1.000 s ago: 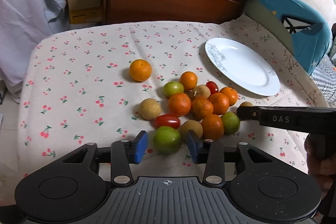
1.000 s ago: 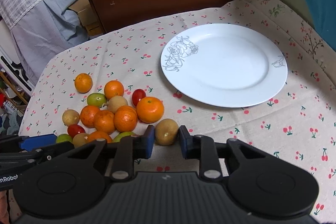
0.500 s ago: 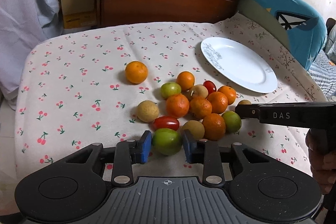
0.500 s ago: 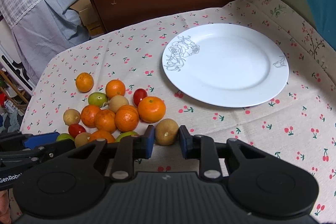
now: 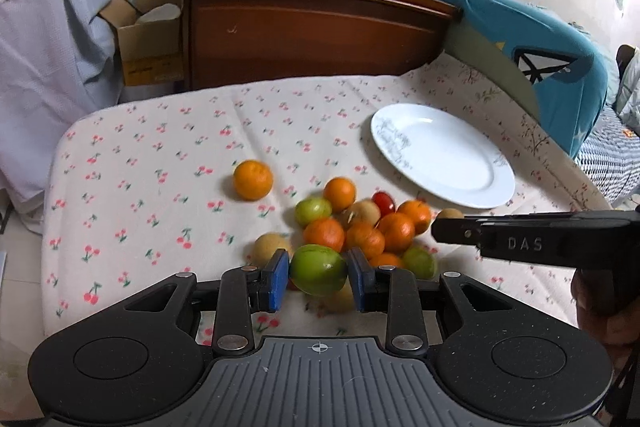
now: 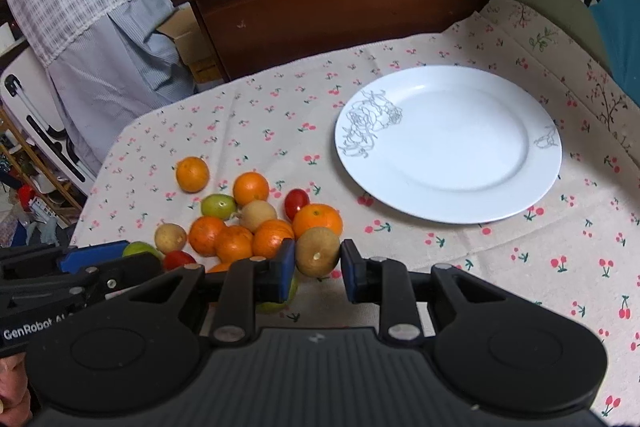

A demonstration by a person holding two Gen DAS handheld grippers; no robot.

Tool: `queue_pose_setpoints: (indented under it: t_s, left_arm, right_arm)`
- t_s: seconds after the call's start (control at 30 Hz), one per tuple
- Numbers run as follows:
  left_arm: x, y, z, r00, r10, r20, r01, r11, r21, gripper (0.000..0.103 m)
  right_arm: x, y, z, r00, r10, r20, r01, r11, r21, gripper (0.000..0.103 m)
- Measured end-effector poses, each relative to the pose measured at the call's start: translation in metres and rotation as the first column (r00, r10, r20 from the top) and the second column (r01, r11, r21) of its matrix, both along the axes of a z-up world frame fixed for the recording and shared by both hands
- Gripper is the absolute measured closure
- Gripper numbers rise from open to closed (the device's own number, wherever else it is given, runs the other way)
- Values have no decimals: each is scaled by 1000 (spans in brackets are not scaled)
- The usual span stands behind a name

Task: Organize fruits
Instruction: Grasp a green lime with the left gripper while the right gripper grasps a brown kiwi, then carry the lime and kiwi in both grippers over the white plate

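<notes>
My left gripper (image 5: 318,277) is shut on a green fruit (image 5: 318,275) and holds it lifted above the pile of oranges, green, brown and red fruits (image 5: 360,227). My right gripper (image 6: 318,261) is shut on a brown round fruit (image 6: 318,251), raised just off the cloth at the pile's right edge. One orange (image 5: 253,179) lies apart to the left. The white plate (image 6: 500,195) sits bare on the right of the cherry-print cloth. The right gripper shows side-on in the left wrist view (image 5: 440,227).
A wooden headboard (image 5: 312,35) stands behind the table. A cardboard box (image 5: 148,39) is at the back left. A blue and green cushion (image 5: 552,67) lies at the right. The table edge runs along the left (image 5: 52,187).
My left gripper closed on the green fruit and lifted it off the cloth. My right gripper, holding the brown fruit, rose slightly.
</notes>
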State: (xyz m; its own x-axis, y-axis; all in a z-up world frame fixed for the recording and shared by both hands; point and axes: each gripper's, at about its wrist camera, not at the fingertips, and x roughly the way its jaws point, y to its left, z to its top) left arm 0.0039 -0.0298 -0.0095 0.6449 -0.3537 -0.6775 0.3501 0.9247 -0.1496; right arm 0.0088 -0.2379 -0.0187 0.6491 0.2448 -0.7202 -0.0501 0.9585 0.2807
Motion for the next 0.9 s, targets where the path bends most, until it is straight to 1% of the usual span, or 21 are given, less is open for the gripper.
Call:
queue_pose_setpoints:
  t_s: [0.1, 0.17, 0.23, 0.33, 0.4, 0.57, 0.67, 0.8, 0.9]
  left_arm:
    - [5, -10, 8, 1000, -11, 4, 11, 1000, -1, 74]
    - [10, -15, 10, 1000, -8, -17, 8, 1000, -4, 74]
    - [17, -23, 12, 999, -5, -32, 6, 1000, 16, 74]
    - [27, -33, 15, 999, -4, -43, 5, 999, 33, 74]
    - [34, -40, 17, 999, -15, -44, 17, 999, 51, 74]
    - [48, -59, 19, 997, -42, -64, 48, 995, 91, 74]
    - [57, -73, 18, 995, -69, -67, 77, 990, 121, 74]
    - [69, -91, 18, 992, -103, -68, 110, 986, 126, 74]
    - [77, -105, 17, 990, -126, -57, 133, 980, 150, 74]
  right_arm:
    - [0, -3, 6, 1000, 1, 8, -2, 1000, 17, 78]
    - [2, -5, 10, 1000, 2, 13, -2, 1000, 25, 79]
    - [5, -9, 17, 1000, 3, 27, -4, 1000, 25, 79]
    - [8, -14, 26, 998, 10, 55, -10, 1000, -8, 79]
    - [13, -21, 29, 998, 4, 58, -4, 1000, -7, 79]
    - [24, -38, 29, 999, -20, 33, 20, 1000, 5, 78]
    - [30, -50, 24, 998, -61, 13, 61, 998, -6, 78]
    - [36, -69, 20, 993, -119, -13, 119, 993, -4, 78]
    - [42, -79, 16, 988, -150, -33, 150, 989, -5, 79]
